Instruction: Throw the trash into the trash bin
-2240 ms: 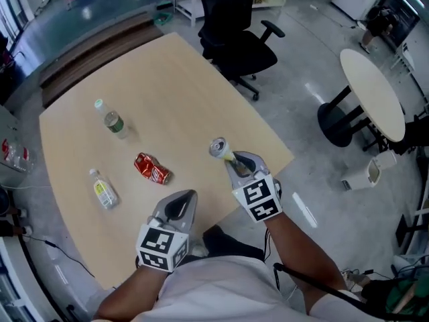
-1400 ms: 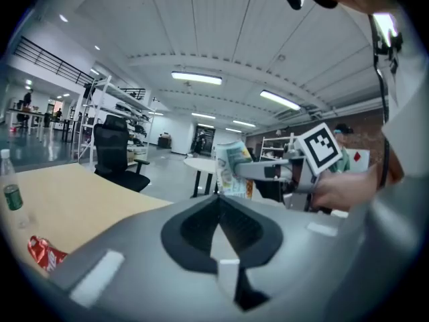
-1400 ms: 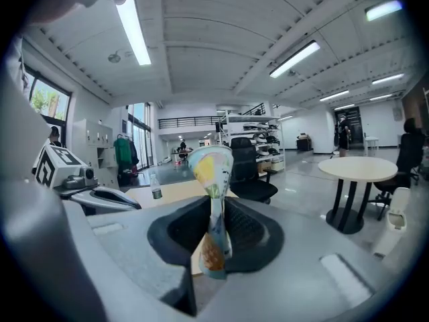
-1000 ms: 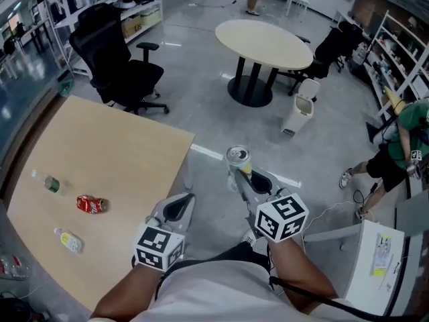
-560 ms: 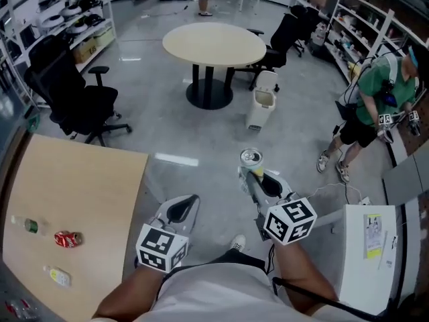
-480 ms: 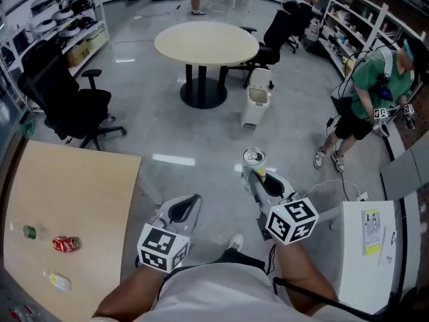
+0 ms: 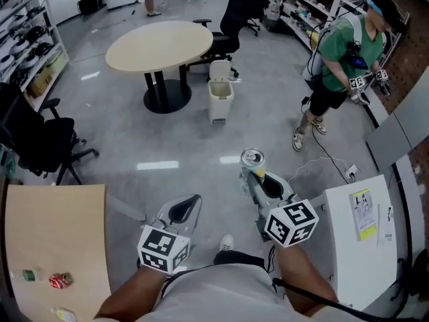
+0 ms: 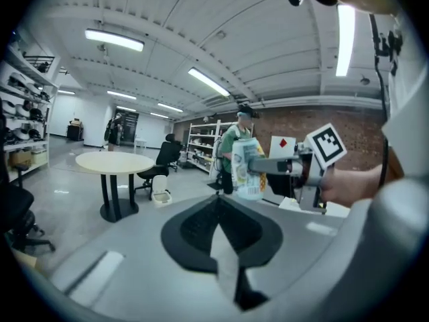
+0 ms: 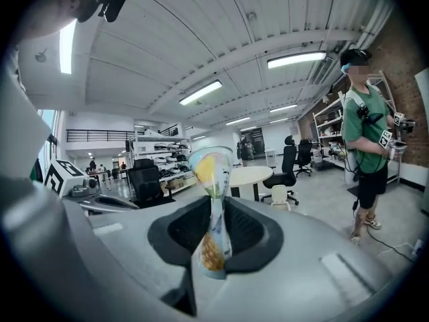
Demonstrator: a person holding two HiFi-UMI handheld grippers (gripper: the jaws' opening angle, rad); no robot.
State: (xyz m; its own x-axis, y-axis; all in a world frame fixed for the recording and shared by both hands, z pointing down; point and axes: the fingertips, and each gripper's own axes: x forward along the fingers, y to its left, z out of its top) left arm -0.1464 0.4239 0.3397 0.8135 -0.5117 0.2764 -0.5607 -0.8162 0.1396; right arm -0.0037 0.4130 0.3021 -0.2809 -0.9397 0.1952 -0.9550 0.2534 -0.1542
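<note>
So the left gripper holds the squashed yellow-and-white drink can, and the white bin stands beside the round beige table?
No, the right gripper holds the squashed yellow-and-white drink can; the right gripper view shows it. The white bin does stand beside the round beige table.

Lab-like office: stocked shelves (image 7: 303,7), round table (image 7: 157,45), swivel chair (image 7: 35,141), concrete floor (image 7: 201,154)

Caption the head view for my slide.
Right gripper shut on a dented can over the grey floor; white trash bin ahead beside the round table; left gripper shut, empty.
</note>
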